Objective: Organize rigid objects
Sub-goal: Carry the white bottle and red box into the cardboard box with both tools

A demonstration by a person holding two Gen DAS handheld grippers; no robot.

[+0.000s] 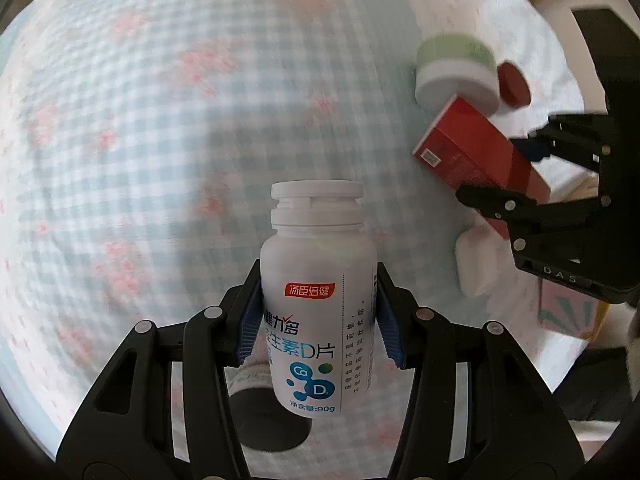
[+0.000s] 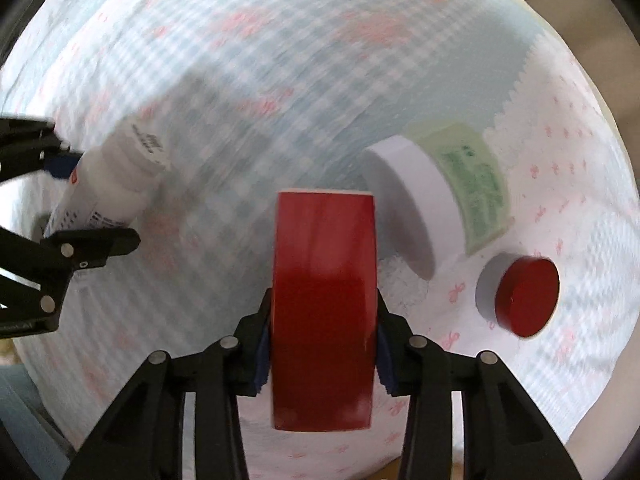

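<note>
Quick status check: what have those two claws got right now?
Left gripper shut on white supplement bottle. Right gripper shut on red box. Green-lidded jar, red-capped jar nearby on cloth, not blocking.

We see a checked cloth (image 2: 248,80) over the counter, bearing a green-labelled jar (image 2: 436,196) and a red-capped jar (image 2: 524,296).

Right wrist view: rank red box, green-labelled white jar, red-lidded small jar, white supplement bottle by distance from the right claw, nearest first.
1. Red box: gripped in the right claw.
2. Green-labelled white jar: just upper right.
3. Red-lidded small jar: far right; too close to call against 4.
4. White supplement bottle: far left, in the left claw.
</note>
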